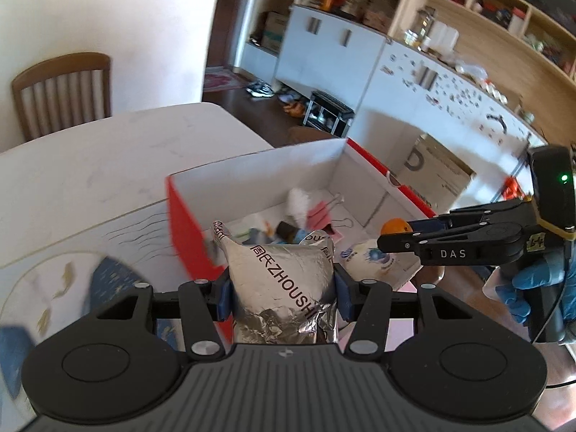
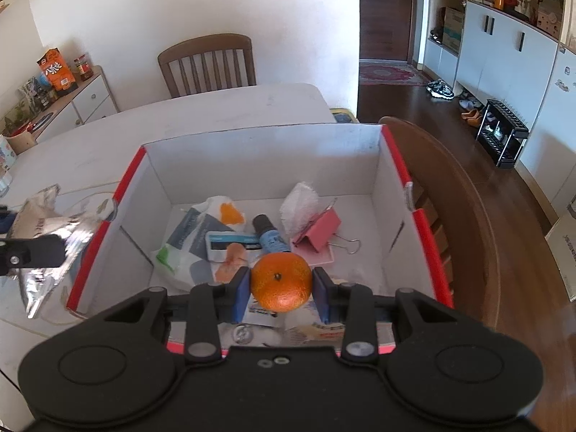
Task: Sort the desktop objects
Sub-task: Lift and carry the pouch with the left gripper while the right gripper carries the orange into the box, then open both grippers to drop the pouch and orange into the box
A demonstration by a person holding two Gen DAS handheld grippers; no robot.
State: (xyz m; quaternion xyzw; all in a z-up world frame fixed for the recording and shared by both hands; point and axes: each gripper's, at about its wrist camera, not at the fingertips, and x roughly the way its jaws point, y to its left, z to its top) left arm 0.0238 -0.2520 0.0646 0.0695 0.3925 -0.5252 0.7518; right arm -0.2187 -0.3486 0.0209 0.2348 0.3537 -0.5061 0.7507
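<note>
White worktop (image 2: 223,115) in a home dining room, wooden chair (image 2: 208,63) behind it, wall of white cabinets (image 1: 334,46) and open shelves off to the side. Red box (image 2: 396,165) with white inside sits on the worktop, open top

Left gripper (image 1: 282,288) clamped on a silver foil pouch (image 1: 284,280), blue pads pressing both sides, pouch upright between them, crumpled at the lower end, black lettering on it. Pouch is held up at the box's near red corner; whether it is over the rim or just outside cannot tell. In the right wrist view the same pouch (image 2: 46,237) shows left of the box, outside its left wall

Right gripper (image 2: 280,288) clamped on an orange (image 2: 281,280), pads tight on both sides, held over the near part of the box interior. From the left wrist view the right gripper (image 1: 396,237) comes in from the right, blue-gloved hand (image 1: 529,288) on its handle

Ahead of the right gripper, inside the box: pink binder clip (image 2: 318,232), white fluffy piece (image 2: 300,203) just behind it, small blue bottle (image 2: 270,237) with dark cap, card (image 2: 232,246), plastic packet (image 2: 201,241) with orange print. More packets lie under the orange, partly hidden
</note>
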